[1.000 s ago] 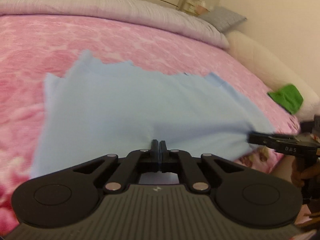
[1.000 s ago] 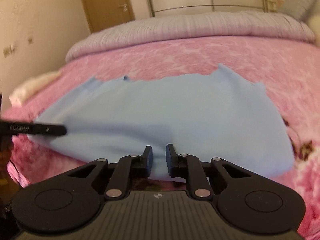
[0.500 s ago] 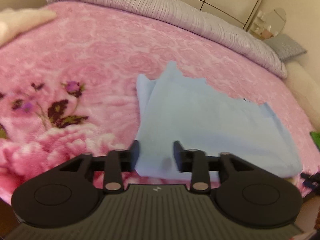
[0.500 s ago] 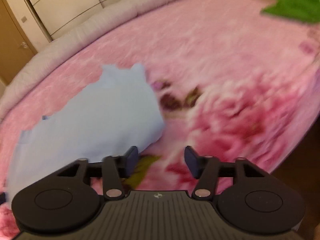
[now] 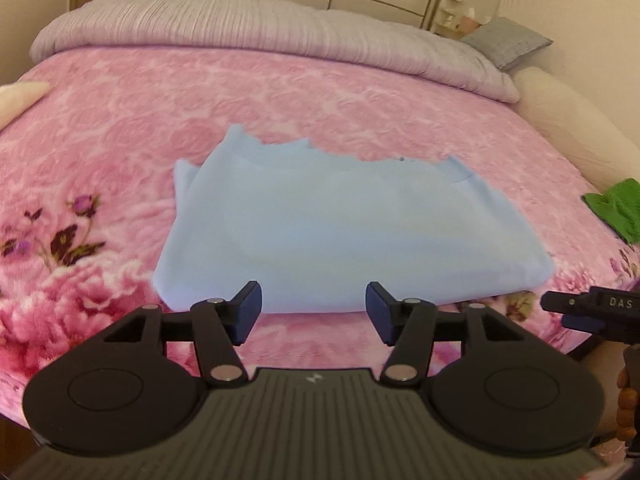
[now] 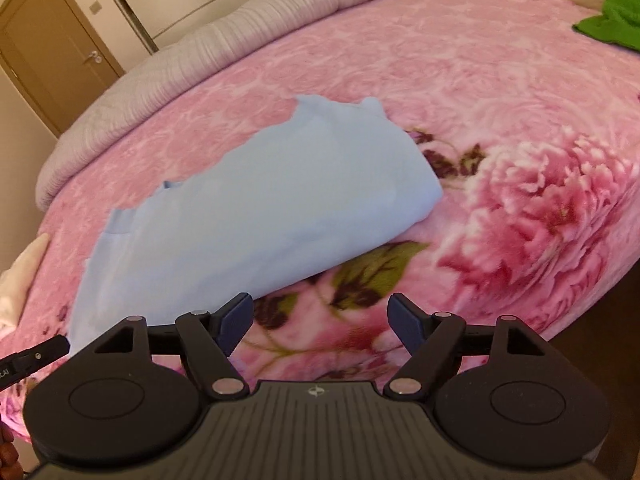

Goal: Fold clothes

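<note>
A light blue garment (image 5: 332,236) lies folded flat on the pink floral blanket (image 5: 200,92); it also shows in the right wrist view (image 6: 248,220). My left gripper (image 5: 314,312) is open and empty, just in front of the garment's near edge. My right gripper (image 6: 320,322) is open and empty, over the blanket to the right of the garment's near corner. The right gripper's tip (image 5: 588,308) shows at the right edge of the left wrist view, and the left gripper's tip (image 6: 36,356) at the left edge of the right wrist view.
A green cloth (image 5: 618,206) lies at the bed's right side, also in the right wrist view (image 6: 612,16). A grey rolled duvet (image 5: 280,28) lies along the far side. A cream cloth (image 6: 20,276) sits at the left. A door (image 6: 52,44) stands behind.
Both grippers have let go of the blue garment, opened wide and drawn back from it. The garment now lies folded on the blanket.
</note>
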A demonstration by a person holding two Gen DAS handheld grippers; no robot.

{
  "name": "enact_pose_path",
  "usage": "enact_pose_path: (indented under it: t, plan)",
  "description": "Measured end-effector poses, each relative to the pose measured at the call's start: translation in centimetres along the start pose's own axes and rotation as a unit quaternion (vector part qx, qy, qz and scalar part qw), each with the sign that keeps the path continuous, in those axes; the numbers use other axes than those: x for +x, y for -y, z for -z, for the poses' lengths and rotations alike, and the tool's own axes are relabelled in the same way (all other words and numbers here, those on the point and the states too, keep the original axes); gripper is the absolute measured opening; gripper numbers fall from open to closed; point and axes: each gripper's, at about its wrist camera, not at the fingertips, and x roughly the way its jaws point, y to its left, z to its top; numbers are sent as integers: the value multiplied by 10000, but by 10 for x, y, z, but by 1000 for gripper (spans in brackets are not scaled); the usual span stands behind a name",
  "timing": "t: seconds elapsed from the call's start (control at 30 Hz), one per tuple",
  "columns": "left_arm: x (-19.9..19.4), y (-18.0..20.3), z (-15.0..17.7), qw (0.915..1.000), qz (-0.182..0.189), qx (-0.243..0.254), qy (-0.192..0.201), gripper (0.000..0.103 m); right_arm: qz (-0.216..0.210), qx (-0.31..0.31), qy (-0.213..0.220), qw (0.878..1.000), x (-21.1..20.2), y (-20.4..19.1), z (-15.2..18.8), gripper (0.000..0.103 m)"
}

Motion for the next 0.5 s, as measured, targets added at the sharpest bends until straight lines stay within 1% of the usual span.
enact_pose_path:
  t: [0.13,0.2,0.27,0.3,0.33,0.37,0.4,0.47,0.5]
  plan:
    - [2,1,-1,9999,101,-20,1,53,-351,486,23,9982,2,11,-4,77]
    - [8,-1,-1,9999,142,-52,-36,53,-684,1037,73,9922,9,27,-4,77]
    - [15,-5,-2,9997,200,-97,-70,52,-996,1722,113,9799,21,49,-3,76]
    - [20,-7,-2,9996,238,-126,-86,50,-1105,2043,140,9725,28,60,-2,75]
    - [24,-9,-3,9994,278,-155,-103,48,-1189,2346,173,9646,34,70,0,70]
    - [29,-12,-5,9992,330,-182,-119,46,-1272,2646,207,9557,41,80,1,67]
    - [35,-14,-6,9990,382,-208,-134,42,-1314,2897,245,9477,47,89,3,67]
    - [46,-17,-11,9984,491,-202,-167,39,-1387,3217,366,9359,57,101,5,66]
    - [53,-16,-14,9981,565,-195,-169,37,-1407,3272,442,9334,60,104,5,66]
